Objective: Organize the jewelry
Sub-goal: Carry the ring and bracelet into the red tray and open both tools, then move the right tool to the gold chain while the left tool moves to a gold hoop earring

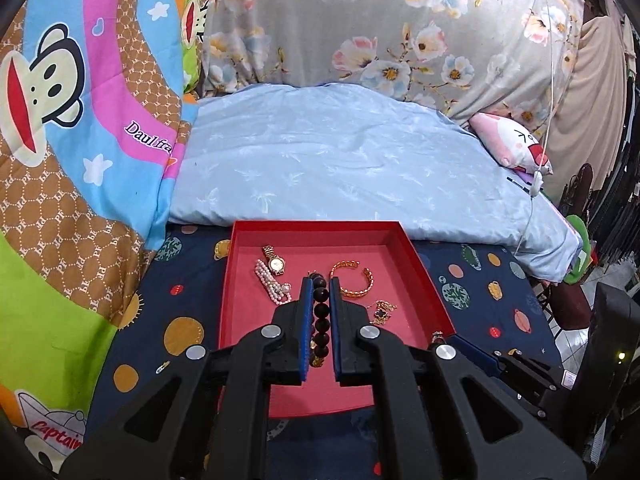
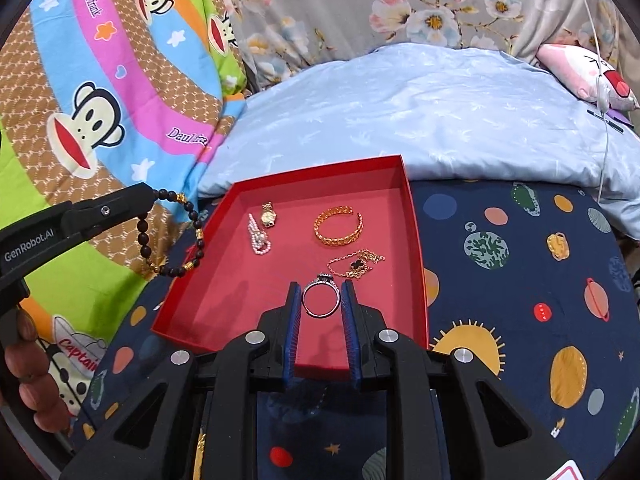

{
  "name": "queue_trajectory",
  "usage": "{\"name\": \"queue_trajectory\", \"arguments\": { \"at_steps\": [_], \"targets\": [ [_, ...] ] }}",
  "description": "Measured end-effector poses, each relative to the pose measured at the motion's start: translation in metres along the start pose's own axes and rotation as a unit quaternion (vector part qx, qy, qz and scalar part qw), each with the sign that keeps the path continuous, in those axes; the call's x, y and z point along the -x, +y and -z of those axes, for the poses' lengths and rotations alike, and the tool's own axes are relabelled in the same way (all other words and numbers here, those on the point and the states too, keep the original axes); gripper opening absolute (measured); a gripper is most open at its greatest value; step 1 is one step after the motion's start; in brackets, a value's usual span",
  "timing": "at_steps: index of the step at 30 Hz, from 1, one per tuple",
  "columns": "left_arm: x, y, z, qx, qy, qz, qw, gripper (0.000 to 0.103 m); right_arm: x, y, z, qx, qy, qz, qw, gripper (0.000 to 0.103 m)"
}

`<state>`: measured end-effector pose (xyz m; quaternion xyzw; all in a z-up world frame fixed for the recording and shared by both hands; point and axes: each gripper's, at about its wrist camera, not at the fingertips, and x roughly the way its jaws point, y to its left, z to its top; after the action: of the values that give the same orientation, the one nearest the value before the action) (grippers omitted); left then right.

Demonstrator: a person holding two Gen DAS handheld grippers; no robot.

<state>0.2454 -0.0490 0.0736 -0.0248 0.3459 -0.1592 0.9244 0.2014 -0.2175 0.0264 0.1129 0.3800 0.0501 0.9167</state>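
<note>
Transfer step: left gripper (image 1: 320,280) clamps the bead bracelet (image 1: 321,320), right gripper (image 2: 320,292) clamps the ring (image 2: 321,300); next, lower each into the red tray (image 2: 414,240) and release.

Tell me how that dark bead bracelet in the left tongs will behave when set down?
The bead bracelet hangs in a loose loop from the left tongs, so it is probably floppy and will likely collapse into a heap. Its round beads may roll slightly.

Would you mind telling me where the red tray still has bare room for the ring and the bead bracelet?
The red tray is bare along its near-left half, from the left wall to below the pearl piece. The far-right corner beyond the gold cuff is also free. It is crowded mid-tray: watch, pearls, cuff and clover chain.
</note>
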Motion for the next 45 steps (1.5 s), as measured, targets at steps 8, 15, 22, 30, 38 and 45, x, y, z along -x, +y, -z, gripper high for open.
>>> {"name": "queue_trajectory", "arguments": {
  "at_steps": [8, 15, 22, 30, 38, 45],
  "targets": [
    [-0.009, 0.003, 0.005, 0.009, 0.013, -0.004, 0.9999, 0.008, -0.009, 0.0, -0.005, 0.003, 0.0, 0.015, 1.0, 0.021],
    [-0.004, 0.016, 0.018, 0.031, 0.023, -0.012, 0.9992, 0.027, -0.001, -0.001, -0.003, -0.01, -0.004, 0.008, 1.0, 0.025],
    [0.017, 0.033, 0.044, 0.044, 0.026, -0.032, 0.9982, 0.036, 0.026, 0.005, 0.019, -0.008, -0.013, 0.006, 1.0, 0.026],
    [0.041, 0.047, 0.091, 0.055, 0.049, -0.049, 0.996, 0.036, 0.056, 0.024, 0.065, 0.02, -0.004, 0.013, 1.0, 0.026],
    [0.058, 0.061, 0.136, 0.069, 0.08, -0.058, 0.9927, 0.036, 0.065, 0.045, 0.112, 0.035, 0.034, -0.004, 0.999, 0.026],
    [0.068, 0.067, 0.165, 0.074, 0.101, -0.062, 0.9902, 0.036, 0.048, 0.066, 0.143, 0.042, 0.074, -0.02, 0.996, 0.026]
  ]
}}
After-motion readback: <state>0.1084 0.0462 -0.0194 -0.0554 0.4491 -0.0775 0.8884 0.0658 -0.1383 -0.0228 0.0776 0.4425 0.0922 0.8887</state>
